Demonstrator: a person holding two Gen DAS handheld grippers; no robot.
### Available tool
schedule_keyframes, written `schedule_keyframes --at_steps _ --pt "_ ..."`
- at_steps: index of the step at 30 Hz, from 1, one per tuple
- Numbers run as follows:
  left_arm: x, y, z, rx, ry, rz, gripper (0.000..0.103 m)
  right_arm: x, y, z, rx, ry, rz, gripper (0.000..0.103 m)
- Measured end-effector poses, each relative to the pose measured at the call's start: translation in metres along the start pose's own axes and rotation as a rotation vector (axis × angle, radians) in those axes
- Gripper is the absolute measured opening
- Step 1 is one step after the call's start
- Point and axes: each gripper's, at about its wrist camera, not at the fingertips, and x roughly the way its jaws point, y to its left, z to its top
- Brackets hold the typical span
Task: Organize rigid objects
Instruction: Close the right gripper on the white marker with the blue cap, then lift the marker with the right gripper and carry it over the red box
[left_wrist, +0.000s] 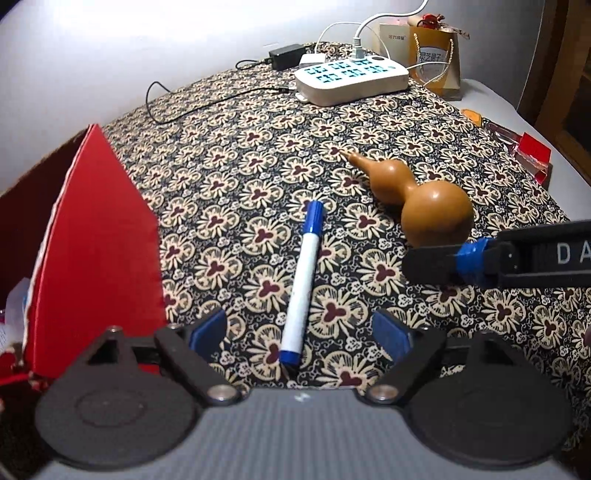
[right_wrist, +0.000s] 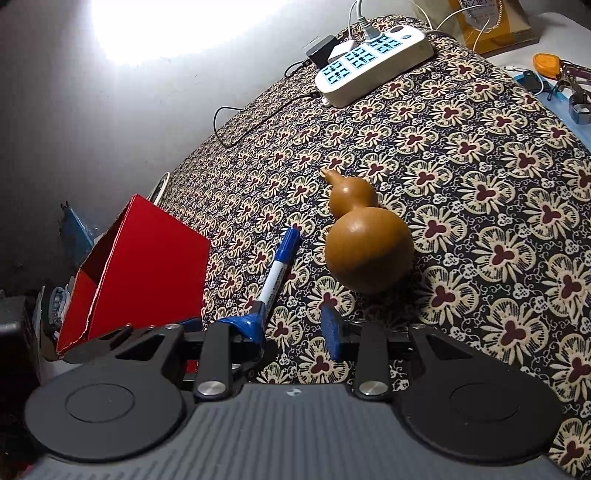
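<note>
A white marker (left_wrist: 304, 280) with a blue cap lies on the flowered cloth (left_wrist: 240, 147), cap pointing away. My left gripper (left_wrist: 299, 332) is open and straddles the marker's near end, its blue pads (left_wrist: 207, 332) well clear of it on both sides. A brown gourd (left_wrist: 417, 199) lies on its side to the right of the marker. An open red box (left_wrist: 92, 240) stands at the left. My right gripper (right_wrist: 291, 328) is open over bare cloth, just in front of the gourd (right_wrist: 365, 243), with the marker (right_wrist: 277, 273) by its left finger. Its black jaws reach in from the right in the left wrist view.
At the back lie a white power strip (left_wrist: 351, 79) with plugged cables, a black adapter (left_wrist: 284, 55) and a yellow gift bag (left_wrist: 437, 59). A red clear case (left_wrist: 532, 155) sits at the right edge. Keys and an orange tag (right_wrist: 546, 64) lie beyond the cloth.
</note>
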Motion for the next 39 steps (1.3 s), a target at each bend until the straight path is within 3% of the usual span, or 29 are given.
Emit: schedule_keyframes --at_steps 5,8,14,18,23,28,39 --pt "0.017 0.005 0.001 -0.012 0.019 -0.026 0.076 0.016 0.0 0.007 0.009 0.012 0.015 0.017" --pt "0.026 0.007 0.001 -0.015 0.034 -0.026 0.066 0.027 -0.002 0.01 0.028 0.03 0.029 0.015" --pt "0.033 0.013 0.005 -0.036 0.03 -0.048 0.066 0.041 0.004 0.011 0.027 0.049 0.045 0.014" --pt "0.032 0.016 0.008 -0.052 0.027 -0.097 0.038 0.046 0.001 0.014 0.056 0.06 0.057 0.013" --pt "0.031 0.019 0.006 -0.076 0.015 -0.099 0.028 0.051 -0.002 0.016 0.086 0.077 0.069 0.014" --pt "0.032 0.028 0.008 -0.108 0.018 -0.1 0.011 0.059 0.002 0.017 0.093 0.09 0.06 0.014" --pt "0.031 0.048 0.008 -0.22 0.054 -0.214 0.011 0.081 0.007 0.016 0.164 0.134 0.098 0.016"
